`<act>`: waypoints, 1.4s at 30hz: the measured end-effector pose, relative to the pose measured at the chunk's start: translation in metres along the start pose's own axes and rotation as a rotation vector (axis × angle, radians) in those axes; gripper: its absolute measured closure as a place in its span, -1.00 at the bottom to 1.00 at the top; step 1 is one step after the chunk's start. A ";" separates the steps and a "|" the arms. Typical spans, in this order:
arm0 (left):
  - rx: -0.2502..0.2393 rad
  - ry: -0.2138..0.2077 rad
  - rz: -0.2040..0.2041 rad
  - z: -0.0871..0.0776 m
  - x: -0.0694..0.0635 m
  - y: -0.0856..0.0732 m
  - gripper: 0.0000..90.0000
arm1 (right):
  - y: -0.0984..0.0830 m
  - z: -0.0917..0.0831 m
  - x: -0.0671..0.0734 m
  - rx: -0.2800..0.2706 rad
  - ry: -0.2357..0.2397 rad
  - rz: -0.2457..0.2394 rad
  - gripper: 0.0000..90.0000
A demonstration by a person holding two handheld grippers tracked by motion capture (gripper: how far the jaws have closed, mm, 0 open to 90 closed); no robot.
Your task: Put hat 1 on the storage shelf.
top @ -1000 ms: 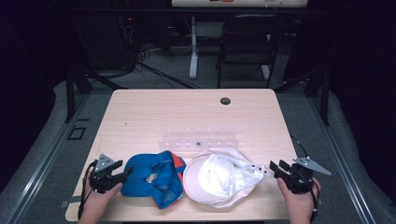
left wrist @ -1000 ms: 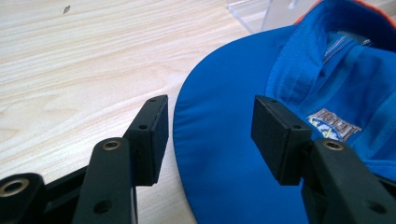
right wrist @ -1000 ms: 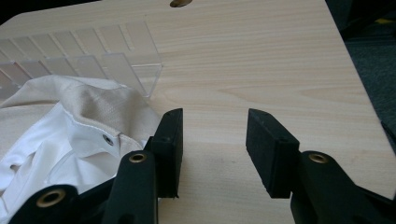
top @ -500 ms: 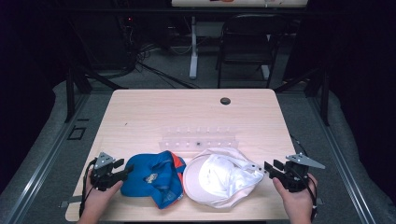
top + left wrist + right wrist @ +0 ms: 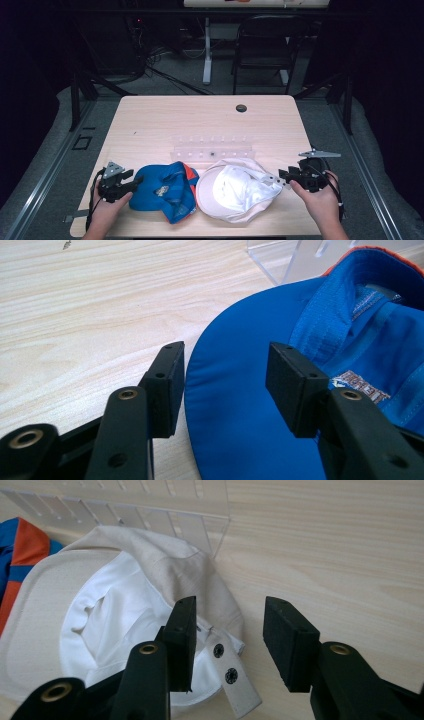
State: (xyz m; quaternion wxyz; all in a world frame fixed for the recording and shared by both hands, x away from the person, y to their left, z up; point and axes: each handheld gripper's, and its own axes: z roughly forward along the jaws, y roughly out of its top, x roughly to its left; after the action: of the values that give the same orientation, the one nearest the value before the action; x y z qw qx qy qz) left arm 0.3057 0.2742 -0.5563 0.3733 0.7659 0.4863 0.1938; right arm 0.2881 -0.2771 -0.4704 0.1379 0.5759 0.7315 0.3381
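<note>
Setting: lab or workshop. Pale wood table (image 5: 165, 120) on grey carpet; tangled cables (image 5: 165, 52) far left; black chair (image 5: 262, 47) far right; dark surroundings.

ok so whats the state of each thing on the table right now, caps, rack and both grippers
blue fabric cap with orange trim: upside down, brim between left jaws, ungripped
beige cap with white lining: upside down, strap loose
clear acrylic rack: empty
left gripper: open, jaws just closing
right gripper: open, over strap

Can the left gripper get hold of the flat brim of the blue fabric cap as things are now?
Probably yes. The left gripper has its jaws open with the edge of the blue cap's brim lying between them, and nothing lies in between. The pads do not press on it yet, so closing should be enough.
</note>
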 end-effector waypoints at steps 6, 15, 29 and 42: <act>0.001 -0.008 0.006 -0.001 -0.002 -0.001 0.14 | 0.008 0.004 -0.001 0.105 0.027 0.000 0.26; -0.001 0.000 0.003 -0.003 -0.001 -0.003 0.14 | 0.010 0.020 -0.014 0.227 0.056 0.041 0.23; 0.001 0.005 0.006 -0.004 0.000 -0.004 0.14 | 0.011 0.042 -0.023 0.370 0.152 0.079 0.22; -0.001 0.008 0.001 -0.004 0.000 -0.004 0.14 | 0.012 0.056 -0.023 0.463 0.199 0.076 0.42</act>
State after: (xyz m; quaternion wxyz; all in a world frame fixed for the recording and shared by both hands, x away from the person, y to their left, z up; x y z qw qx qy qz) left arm 0.3004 0.2767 -0.5570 0.3714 0.7653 0.4873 0.1974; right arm 0.3369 -0.2786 -0.5075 -0.0832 0.5832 0.7771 0.2216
